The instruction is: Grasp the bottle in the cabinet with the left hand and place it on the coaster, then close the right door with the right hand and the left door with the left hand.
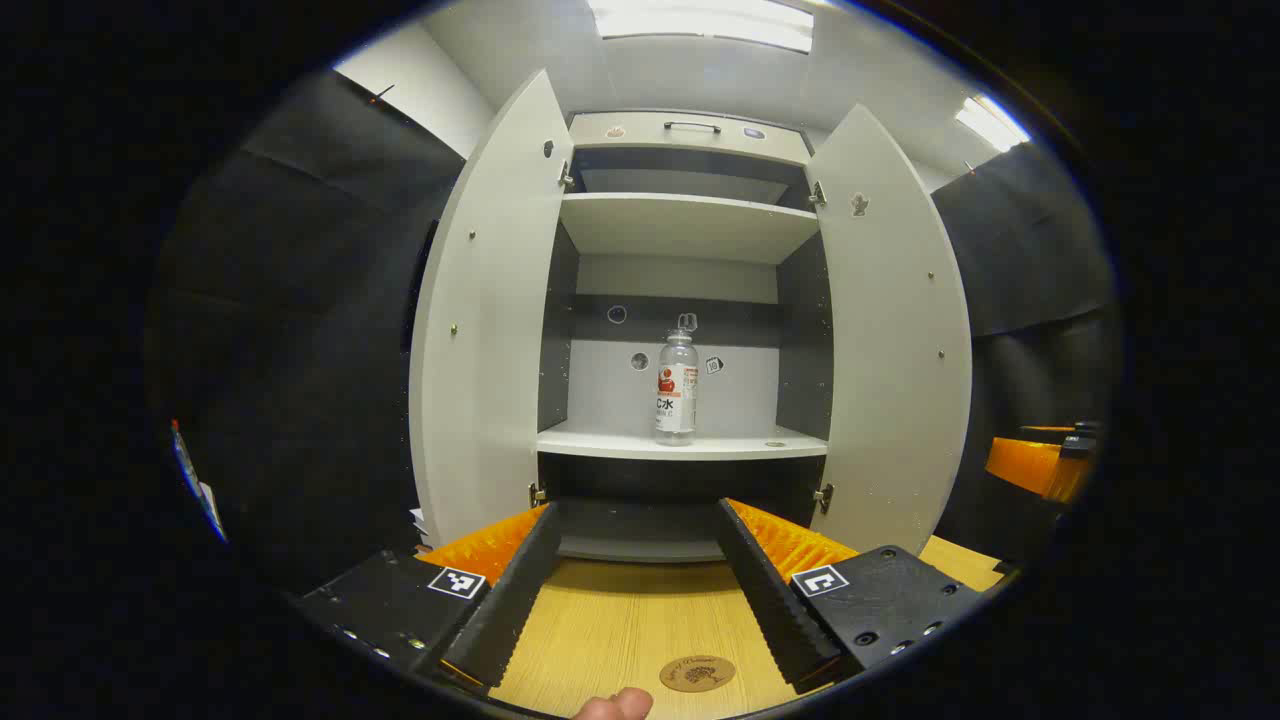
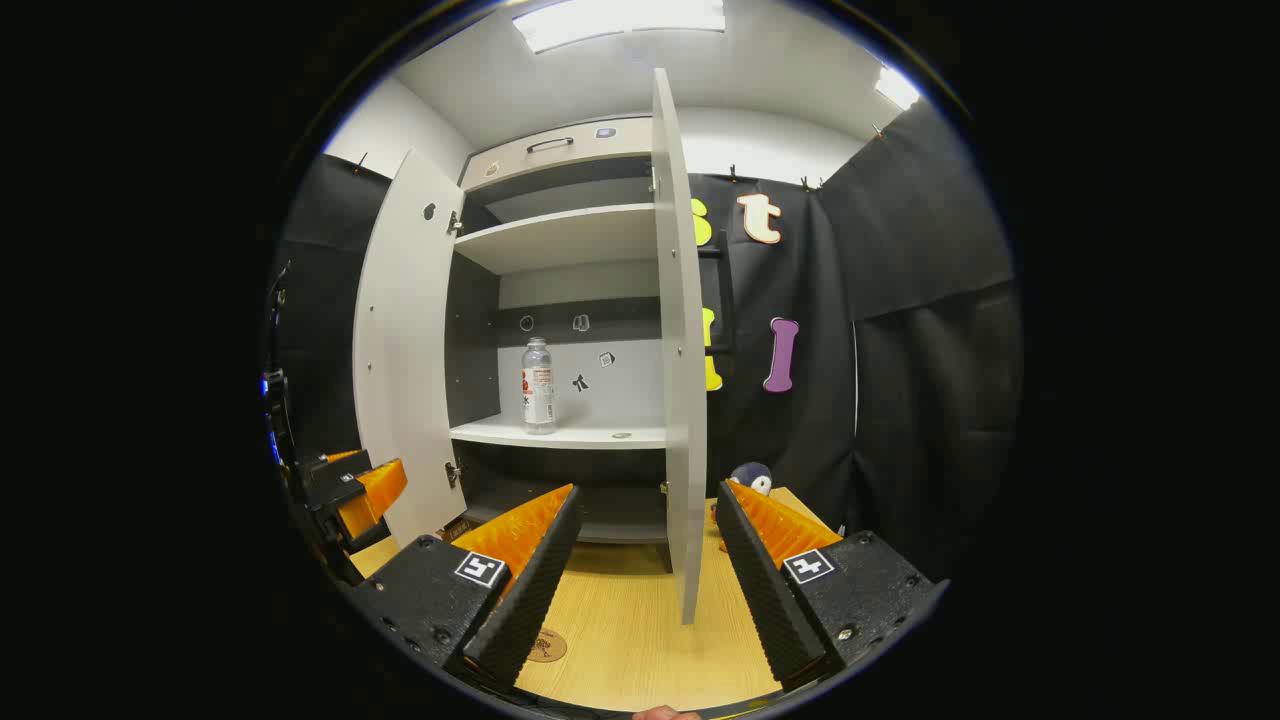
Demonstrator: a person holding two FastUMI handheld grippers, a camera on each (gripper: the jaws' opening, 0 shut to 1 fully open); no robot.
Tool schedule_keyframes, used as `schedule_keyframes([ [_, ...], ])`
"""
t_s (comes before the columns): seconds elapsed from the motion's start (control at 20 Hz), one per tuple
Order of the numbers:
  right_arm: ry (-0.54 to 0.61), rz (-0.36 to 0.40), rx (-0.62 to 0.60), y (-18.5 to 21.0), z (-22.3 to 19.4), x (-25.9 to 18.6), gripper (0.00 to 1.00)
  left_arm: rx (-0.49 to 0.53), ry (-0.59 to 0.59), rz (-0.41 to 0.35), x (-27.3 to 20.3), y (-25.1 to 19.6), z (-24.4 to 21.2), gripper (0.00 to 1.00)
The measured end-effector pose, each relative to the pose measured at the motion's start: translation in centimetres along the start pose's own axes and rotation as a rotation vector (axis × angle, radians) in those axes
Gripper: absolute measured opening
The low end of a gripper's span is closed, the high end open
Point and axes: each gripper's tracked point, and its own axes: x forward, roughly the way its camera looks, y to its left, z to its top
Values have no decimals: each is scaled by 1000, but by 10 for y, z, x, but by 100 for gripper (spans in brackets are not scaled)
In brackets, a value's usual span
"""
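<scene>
A clear bottle (image 1: 677, 388) with a red and white label stands upright on the cabinet's middle shelf (image 1: 683, 444); the right gripper view has the bottle (image 2: 538, 386) left of centre on that shelf. Both cabinet doors, left door (image 1: 490, 320) and right door (image 1: 895, 330), stand wide open. A round brown coaster (image 1: 697, 673) lies on the wooden table (image 1: 630, 620) between the fingers of my left gripper (image 1: 636, 515), which is open and well short of the cabinet. My right gripper (image 2: 646, 500) is open too, with the right door's edge (image 2: 680, 350) straight ahead between its fingers. The coaster (image 2: 547, 645) shows beside its left finger.
An upper shelf (image 1: 688, 222) and a top drawer with a handle (image 1: 692, 127) sit above. The other gripper (image 1: 1045, 462) shows at the far right of the left gripper view, and at the far left (image 2: 345, 495) of the right gripper view. A small round object (image 2: 750, 478) lies behind the right door.
</scene>
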Motion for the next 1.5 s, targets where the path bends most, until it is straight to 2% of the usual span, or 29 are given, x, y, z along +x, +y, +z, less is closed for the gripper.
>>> schedule_keyframes([
  [0.1,-5,3,8,-1,1,3,83,-16,-7,2,4,0,1,95],
  [0.45,-9,16,-8,5,1,7,83,38,-20,38,8,18,2,94],
  [0.5,-9,21,-10,7,1,7,83,41,-18,43,8,20,2,97],
  [0.55,-9,25,-12,9,1,7,83,44,-17,47,8,22,1,94],
  [0.65,-3,30,-16,11,-1,7,83,45,-16,45,8,22,0,94],
  [0.7,-2,33,-17,12,-1,7,83,47,-15,42,8,22,0,97],
  [0.75,-4,32,-15,12,-1,7,83,50,-17,42,8,22,0,94],
  [0.8,-4,30,-15,12,0,6,83,53,-18,42,7,22,0,97],
  [0.9,0,29,-15,12,-2,6,83,56,-17,38,6,21,0,97],
  [0.95,-1,29,-15,12,-2,5,83,54,-17,35,5,20,0,94],
  [1.35,-4,23,-11,11,1,1,83,61,-26,16,1,14,5,94],
  [1.4,-2,24,-10,10,1,1,83,62,-25,16,1,14,5,97],
  [1.45,0,24,-9,11,0,0,83,62,-24,16,0,14,4,94],
  [1.5,1,24,-7,10,0,0,83,60,-24,15,-1,13,4,97],
])
